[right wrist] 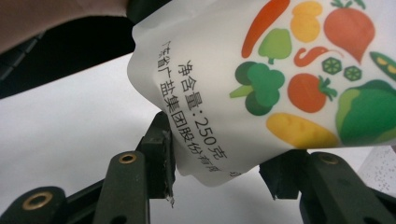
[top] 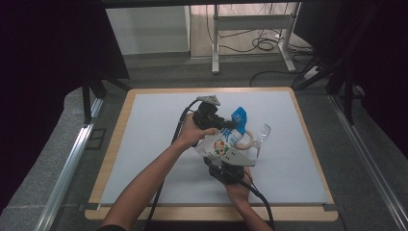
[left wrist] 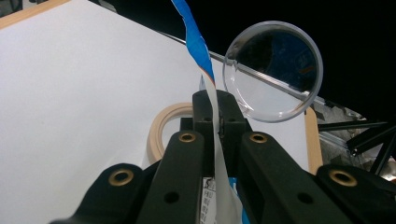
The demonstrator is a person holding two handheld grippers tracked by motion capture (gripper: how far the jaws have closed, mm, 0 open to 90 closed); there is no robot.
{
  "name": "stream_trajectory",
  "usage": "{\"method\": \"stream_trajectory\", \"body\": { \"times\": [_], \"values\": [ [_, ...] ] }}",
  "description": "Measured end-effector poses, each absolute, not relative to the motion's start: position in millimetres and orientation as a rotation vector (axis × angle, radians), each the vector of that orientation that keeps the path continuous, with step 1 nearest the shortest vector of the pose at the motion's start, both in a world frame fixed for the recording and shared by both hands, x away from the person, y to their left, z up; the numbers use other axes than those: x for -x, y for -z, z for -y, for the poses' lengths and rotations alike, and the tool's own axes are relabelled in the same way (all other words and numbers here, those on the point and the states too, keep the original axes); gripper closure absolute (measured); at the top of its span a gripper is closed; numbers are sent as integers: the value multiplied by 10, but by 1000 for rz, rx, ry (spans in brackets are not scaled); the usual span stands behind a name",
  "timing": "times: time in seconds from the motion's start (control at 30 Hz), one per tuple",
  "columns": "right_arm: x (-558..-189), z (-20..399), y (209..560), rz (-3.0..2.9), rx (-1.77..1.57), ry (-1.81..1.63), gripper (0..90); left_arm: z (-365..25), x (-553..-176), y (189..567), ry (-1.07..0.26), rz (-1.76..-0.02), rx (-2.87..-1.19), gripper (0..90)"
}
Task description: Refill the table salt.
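Observation:
A white pouch (top: pixel 220 145) printed with vegetables, its top blue, hangs above the middle of the table. My left gripper (top: pixel 233 126) is shut on the pouch's thin top edge (left wrist: pixel 196 42), which passes between its closed jaws (left wrist: pixel 215 105). My right gripper (top: pixel 229 156) sits just below the pouch. In the right gripper view the jaws (right wrist: pixel 219 149) stand apart, one on each side of the pouch's lower corner (right wrist: pixel 280 70). The left jaw's pad touches the pouch.
A wooden ring (top: pixel 246 139) (left wrist: pixel 159 130) lies flat on the white mat (top: pixel 154 144) just right of the pouch. A clear round plastic cup (top: pixel 262 133) (left wrist: pixel 273 70) lies beside it. The wooden table edge (top: pixel 308 144) runs along the right.

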State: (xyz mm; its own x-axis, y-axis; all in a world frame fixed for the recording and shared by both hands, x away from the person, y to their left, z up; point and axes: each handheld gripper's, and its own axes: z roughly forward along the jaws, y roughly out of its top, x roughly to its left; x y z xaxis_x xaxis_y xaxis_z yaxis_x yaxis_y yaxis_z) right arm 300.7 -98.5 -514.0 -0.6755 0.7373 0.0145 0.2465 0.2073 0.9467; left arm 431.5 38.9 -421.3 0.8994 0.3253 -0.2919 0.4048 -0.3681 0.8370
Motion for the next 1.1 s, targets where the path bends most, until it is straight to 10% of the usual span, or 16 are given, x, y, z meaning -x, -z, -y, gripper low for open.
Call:
{"method": "stream_trajectory", "body": {
  "times": [1.1],
  "values": [
    [-3025, 950, 5092, -2002, -997, -1529, 520, -319, -4314, 4163, 20, -544, -2027, 892]
  ]
}}
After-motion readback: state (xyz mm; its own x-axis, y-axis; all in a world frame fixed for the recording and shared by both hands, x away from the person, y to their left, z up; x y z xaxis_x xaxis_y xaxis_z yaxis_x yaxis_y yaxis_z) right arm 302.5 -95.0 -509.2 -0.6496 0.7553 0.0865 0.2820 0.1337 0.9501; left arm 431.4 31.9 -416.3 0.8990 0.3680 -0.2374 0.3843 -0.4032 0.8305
